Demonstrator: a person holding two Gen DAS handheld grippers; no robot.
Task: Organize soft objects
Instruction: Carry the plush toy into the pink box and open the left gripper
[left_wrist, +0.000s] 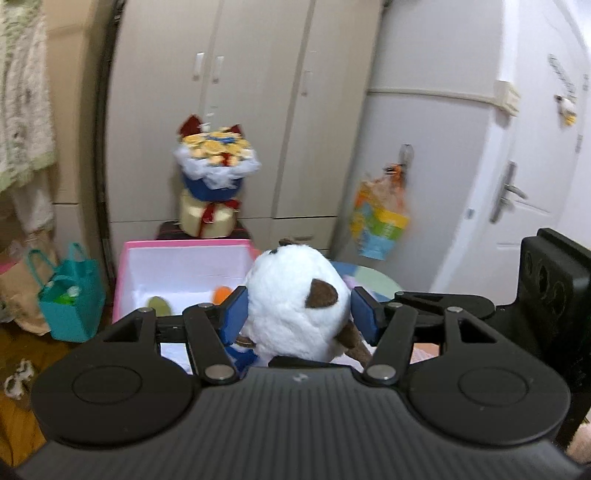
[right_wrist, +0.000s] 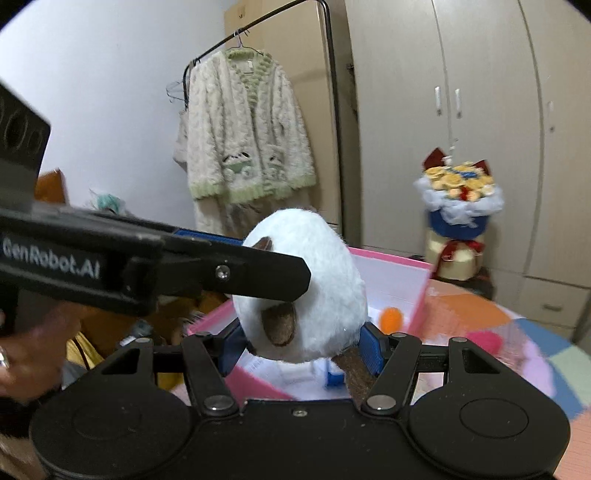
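- Closest to me, the left gripper (left_wrist: 299, 314) is pinching the white plush toy (left_wrist: 297, 306) between its blue pads (left_wrist: 234, 310), one pad on each flank, with the fur bulging out around them.
- The right gripper (right_wrist: 301, 347) is clamping the same plush toy (right_wrist: 306, 288) low on its body, so both tools are sharing one soft load that is hanging in the air just over the near rim of the pink box (left_wrist: 123, 266).
- The toy is standing roughly upright, its long axis running bottom to top and leaning slightly away. The rounded white end is pointing up and the brown limbs are trailing down toward the grippers. I cannot tell which way its face is turned.
- The stuffing is giving under the pads, so I suspect it could squirm out if either grip loosens unevenly.
- With the toy hovering at the rim, an early release could be sending it onto the patchwork mat (right_wrist: 517, 332) instead of inside.
- Deeper in the box, an orange ball (right_wrist: 391, 319) and a green item (left_wrist: 159, 304) are lying on the white floor.
- Farther back, a bouquet (left_wrist: 216, 158) is standing before the wardrobe (left_wrist: 258, 92), near enough that a wide swing might be clipping it.
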